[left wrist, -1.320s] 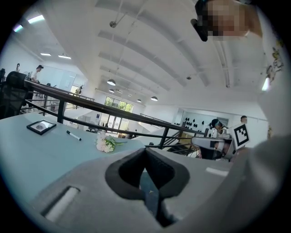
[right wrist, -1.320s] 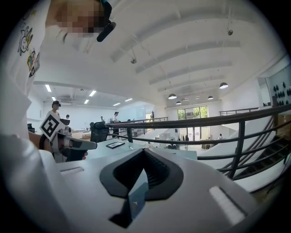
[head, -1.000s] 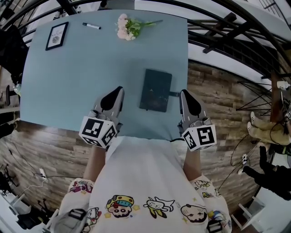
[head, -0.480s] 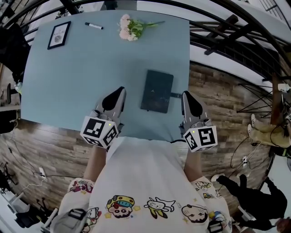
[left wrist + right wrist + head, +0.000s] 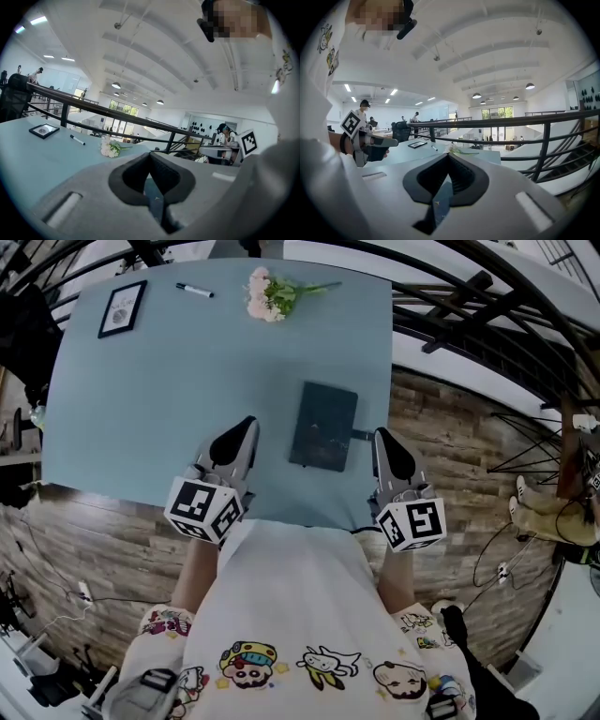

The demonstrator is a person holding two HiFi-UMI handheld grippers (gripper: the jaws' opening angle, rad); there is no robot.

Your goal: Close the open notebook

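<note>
On pale blue desk (image 5: pixel 169 381), dark rectangular notebook (image 5: pixel 322 426) flat, covers already together; likely light, stiff, so take by free cover edge. Left gripper (image 5: pixel 247 422), right gripper (image 5: pixel 380 433) shut, empty.

Notebook (image 5: pixel 323 426) cover matt, dark; table (image 5: pixel 169 390) smooth, matt; floor (image 5: pixel 441 427) wood planks

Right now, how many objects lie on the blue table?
4: a framed picture at the far left corner, a marker beside it, a flower bunch far centre, a dark notebook near right.
</note>
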